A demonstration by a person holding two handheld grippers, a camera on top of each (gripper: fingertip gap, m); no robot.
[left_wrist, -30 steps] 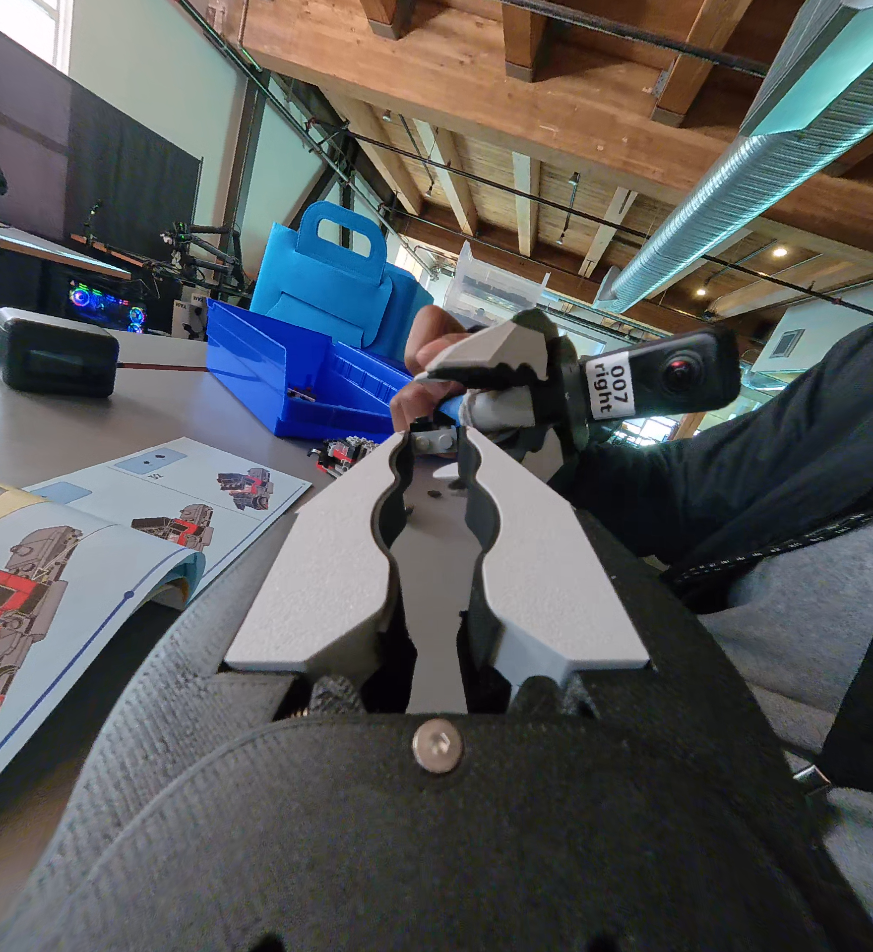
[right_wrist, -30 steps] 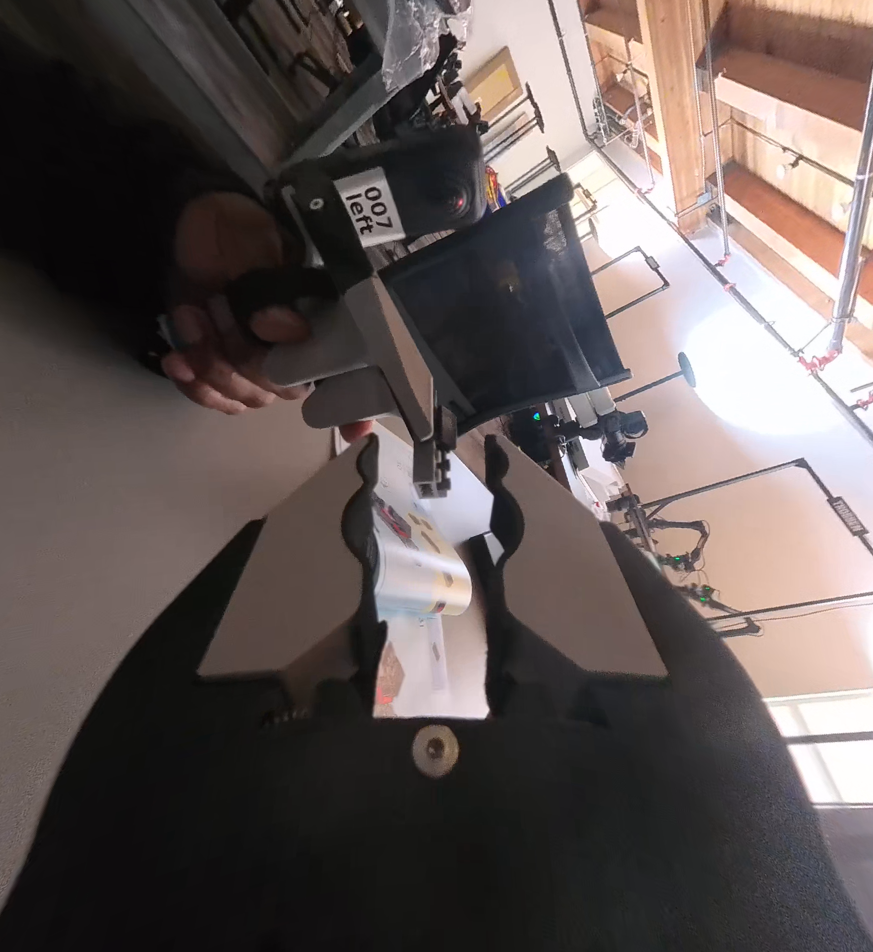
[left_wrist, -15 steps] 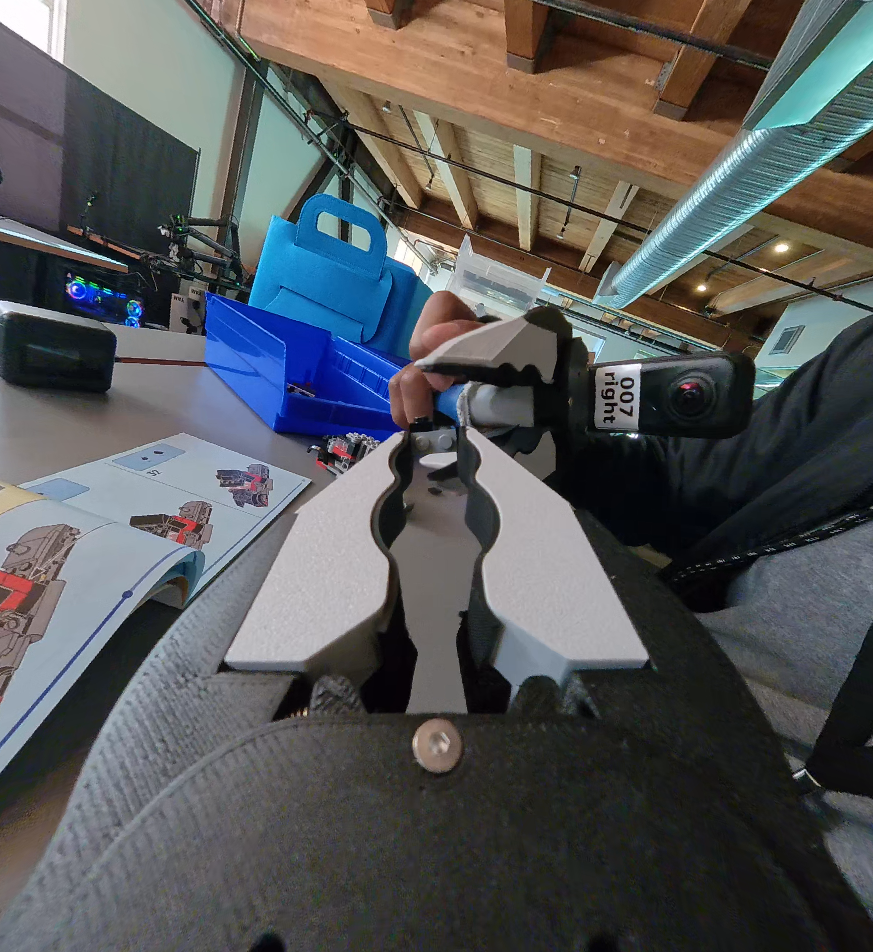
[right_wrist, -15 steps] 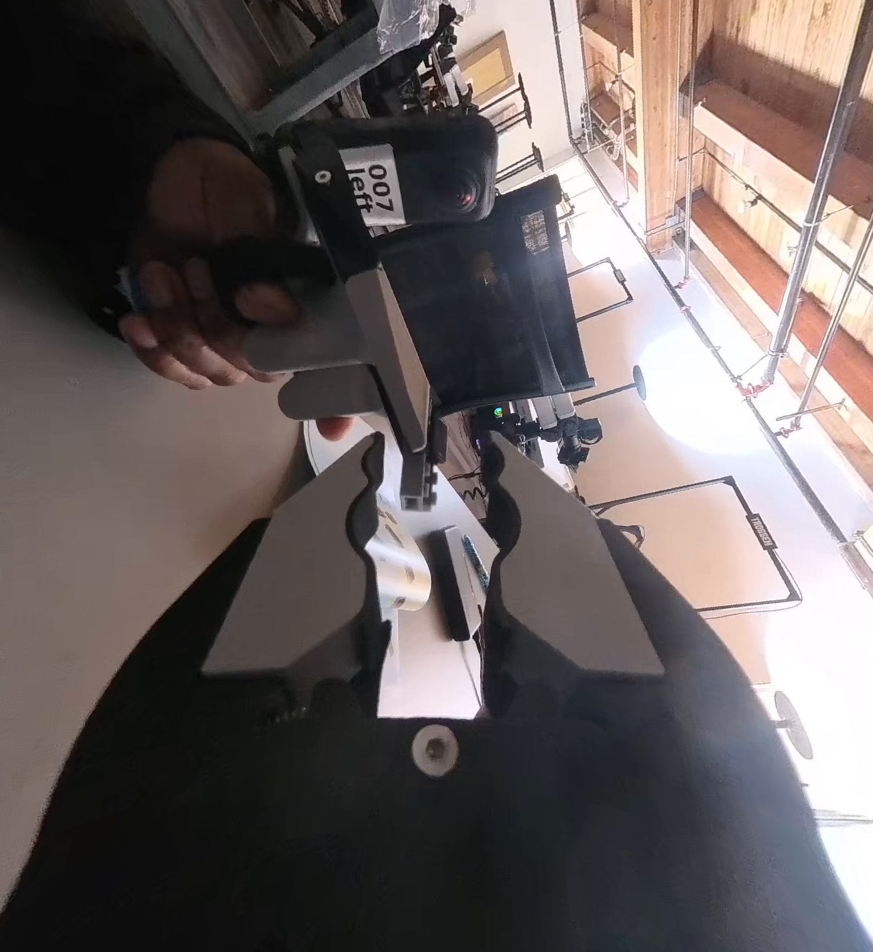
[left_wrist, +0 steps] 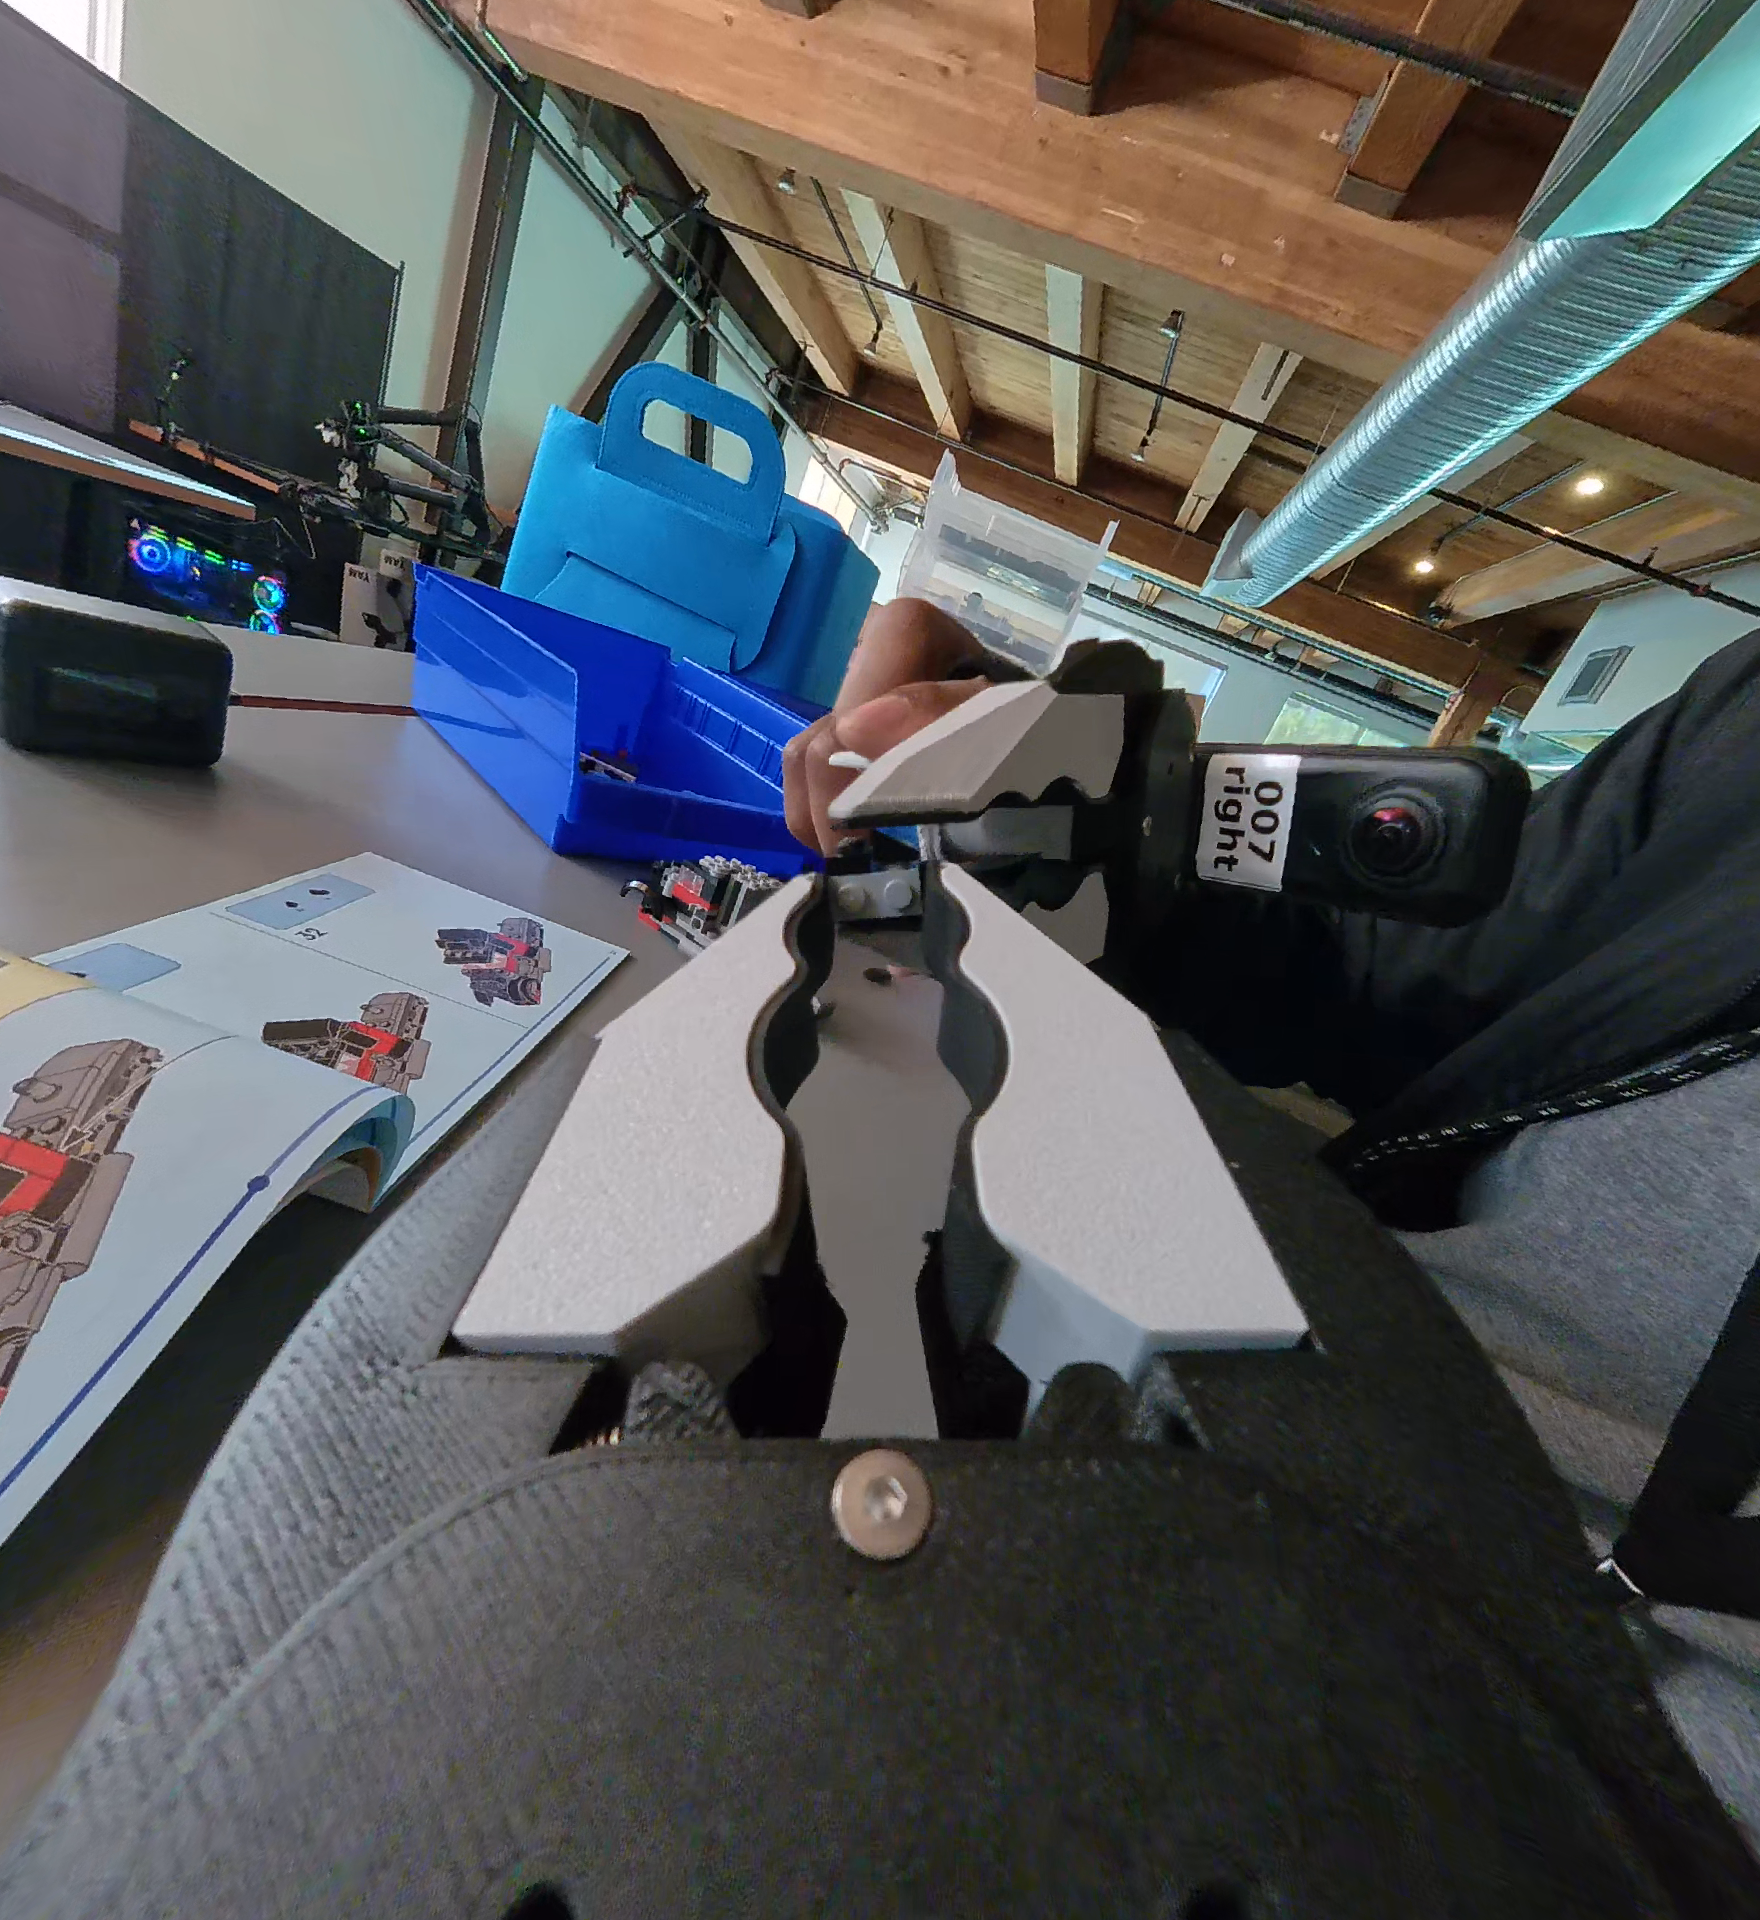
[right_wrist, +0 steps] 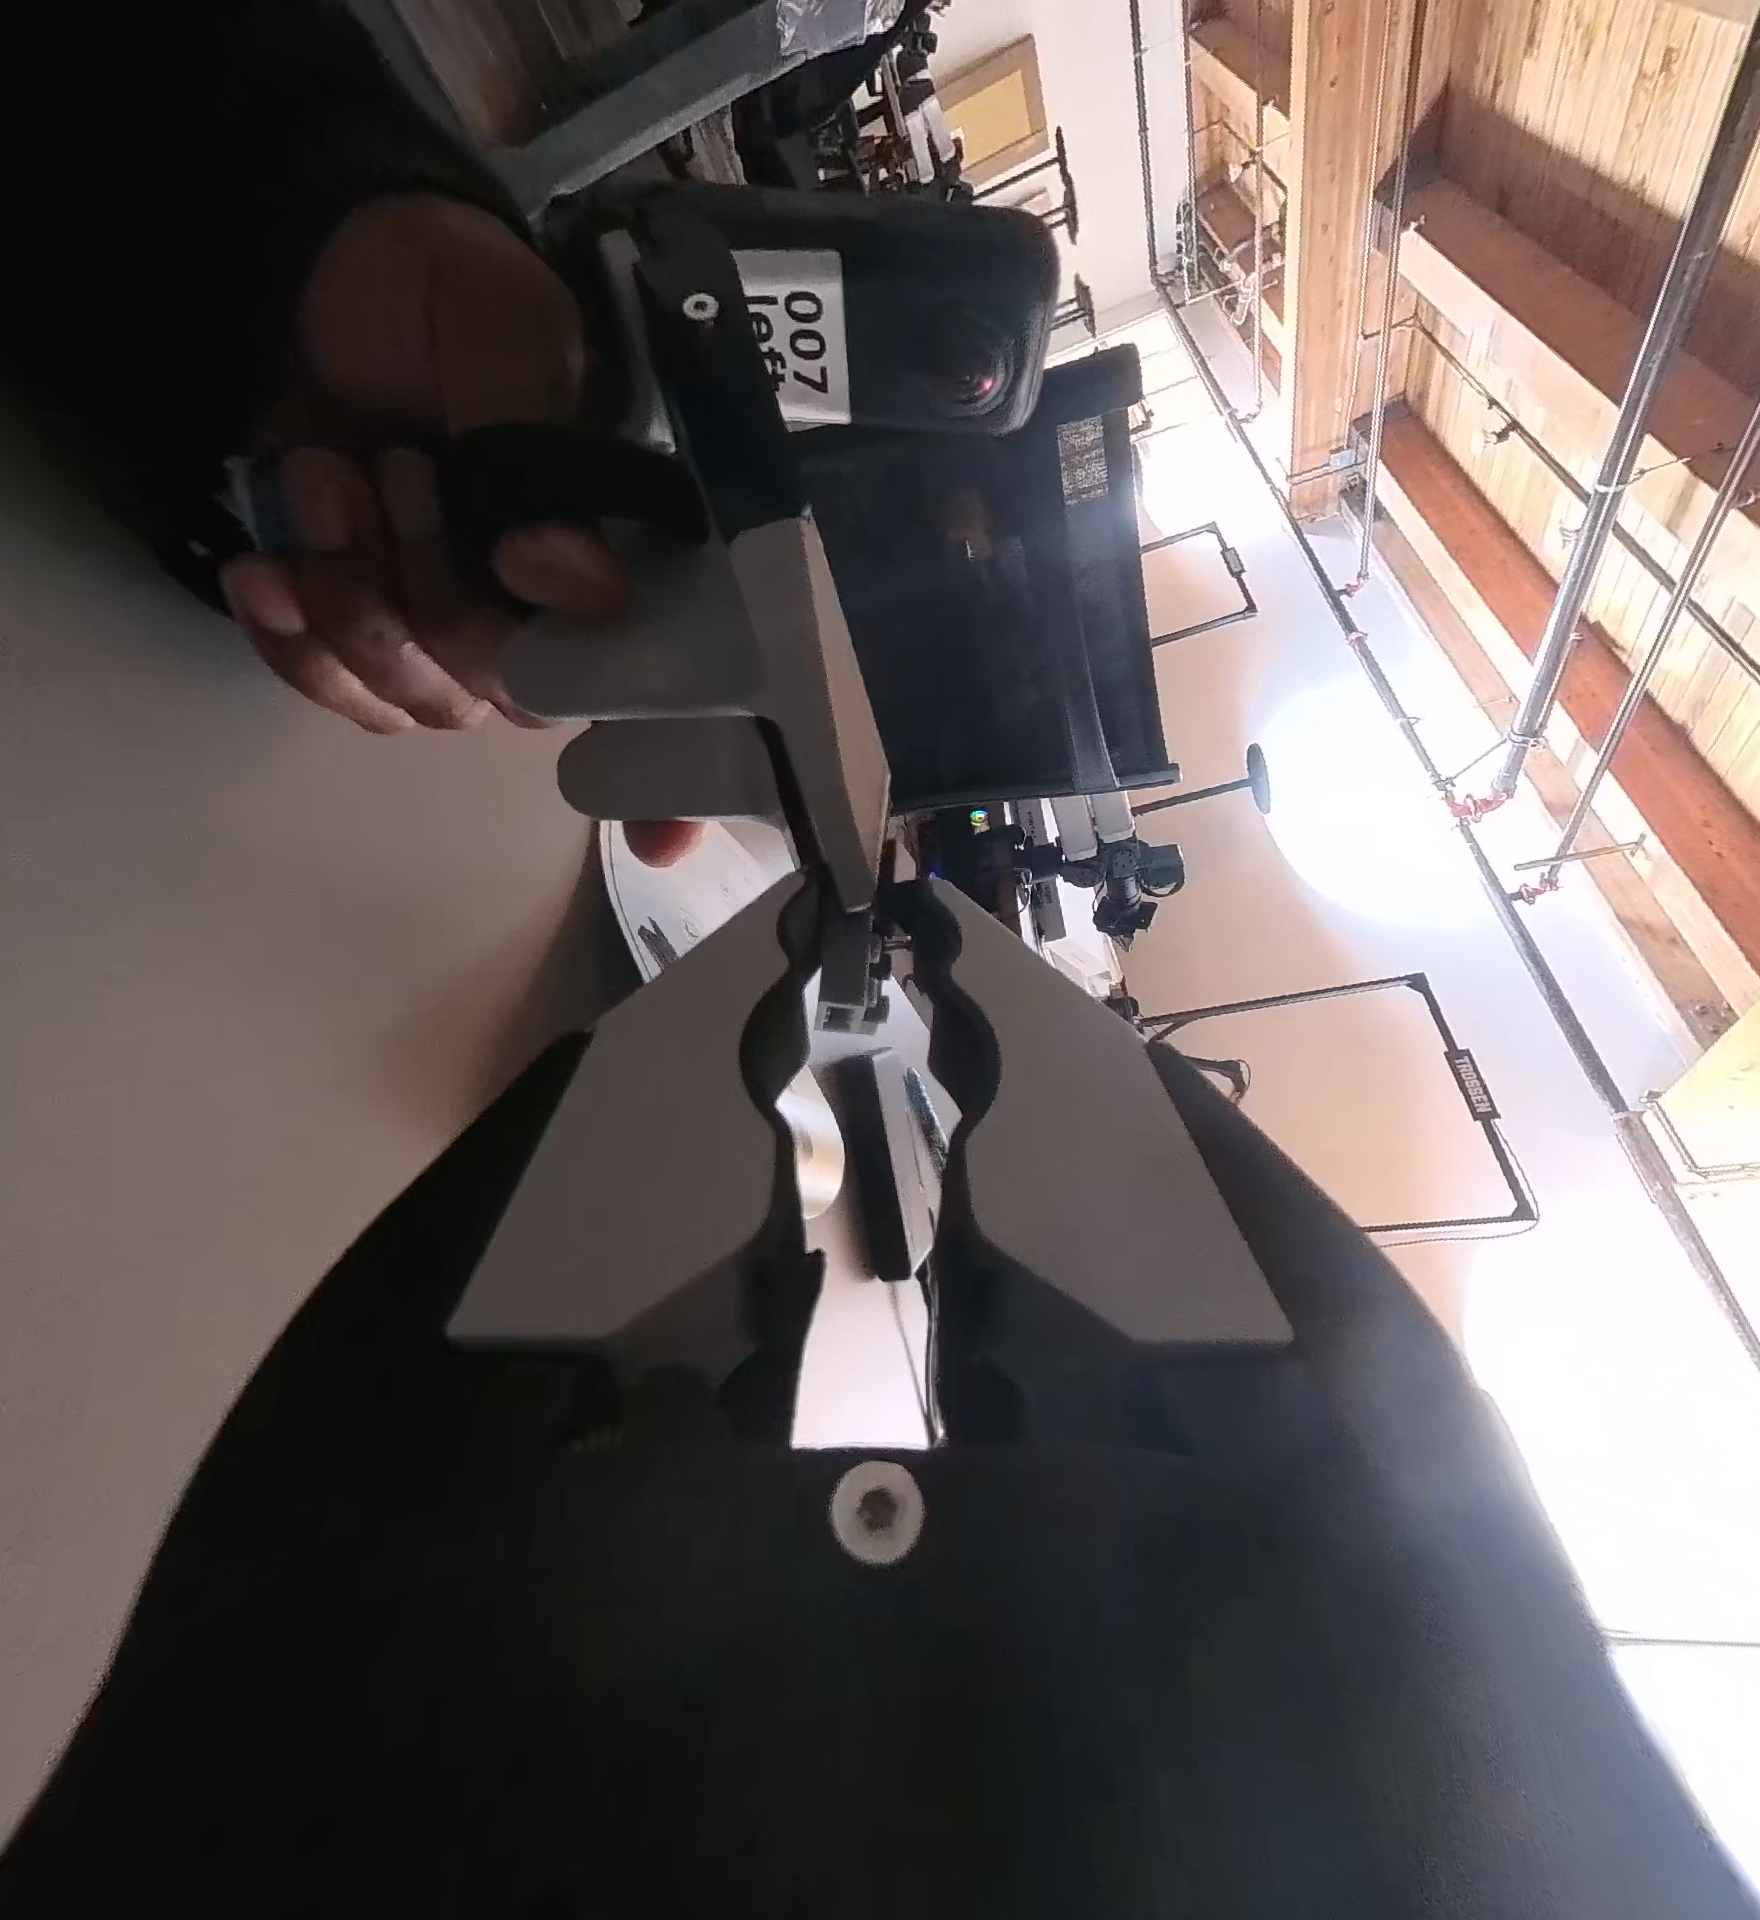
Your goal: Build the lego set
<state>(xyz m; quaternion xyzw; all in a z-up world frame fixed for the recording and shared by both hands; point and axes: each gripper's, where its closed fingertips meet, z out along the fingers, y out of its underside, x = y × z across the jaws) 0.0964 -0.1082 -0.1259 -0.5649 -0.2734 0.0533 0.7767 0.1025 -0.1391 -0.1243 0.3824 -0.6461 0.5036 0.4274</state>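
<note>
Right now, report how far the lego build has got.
Done: a partial red-and-grey model sits on the table. In hand: the left gripper pinches a grey brick, right gripper open around it. Left: the booklet shows a bigger truck.

My right gripper [right_wrist: 862,914] has closed in on the grey lego piece [right_wrist: 848,977], which a second ago sat beyond my jaws and now lies between their tips (no contact I can make out). From my left gripper [left_wrist: 878,894], the right one's fingers have swung level, just above my jaws.
</note>
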